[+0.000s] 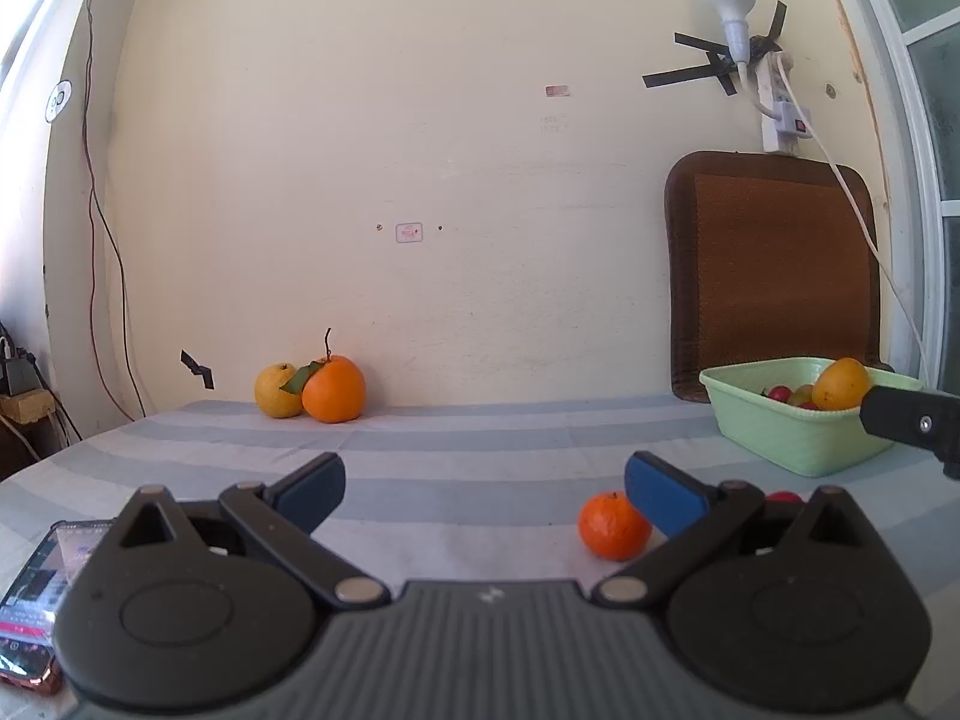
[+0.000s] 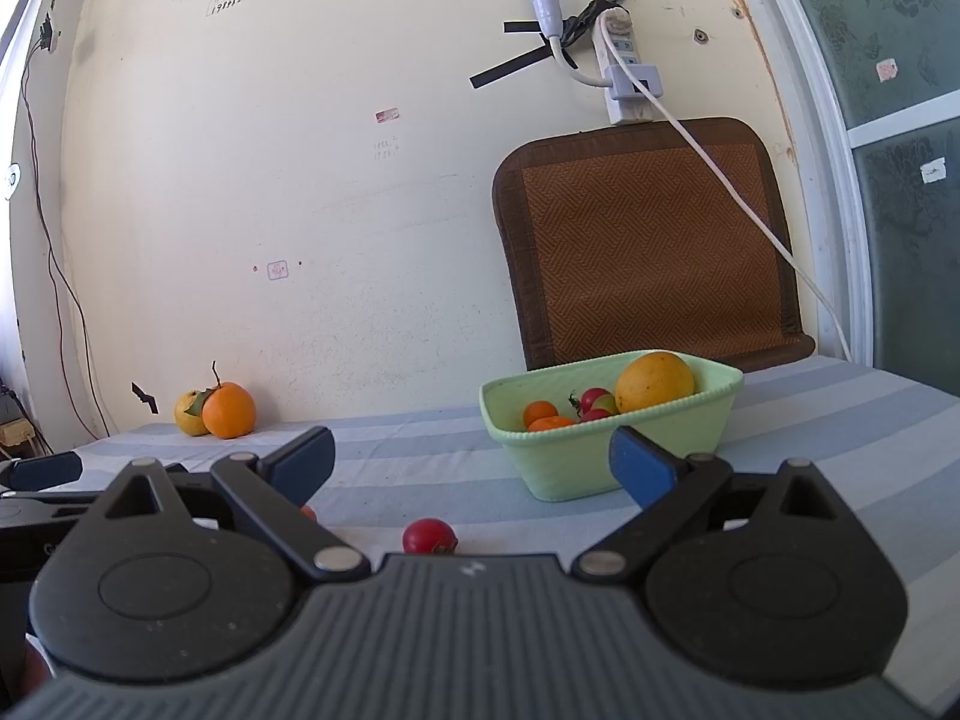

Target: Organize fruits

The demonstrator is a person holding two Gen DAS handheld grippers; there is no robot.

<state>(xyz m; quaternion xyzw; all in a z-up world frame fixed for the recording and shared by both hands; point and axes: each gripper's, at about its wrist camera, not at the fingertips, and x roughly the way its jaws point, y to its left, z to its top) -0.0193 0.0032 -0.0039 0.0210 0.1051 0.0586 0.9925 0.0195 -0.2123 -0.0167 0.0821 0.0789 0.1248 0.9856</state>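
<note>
- The green basket (image 2: 606,456) already holds a big yellow-orange fruit, mandarins and small red fruits.
- By the wall, orange (image 1: 333,389) and pear (image 1: 277,390) wait.
- Near the grippers lie a mandarin (image 1: 613,525) and a small red fruit (image 2: 428,536).
- Left gripper (image 1: 483,495) and right gripper (image 2: 471,462) are spread, empty.

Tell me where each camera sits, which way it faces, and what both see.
Left wrist: behind the open left gripper, facing the wall; mandarin by its right jaw, phone lower left, the right gripper's tip at right.
Right wrist: behind the open right gripper, facing the green basket; red tomato between its jaws.
Shared: basket, large orange and yellow fruit at the wall, brown mat.
</note>
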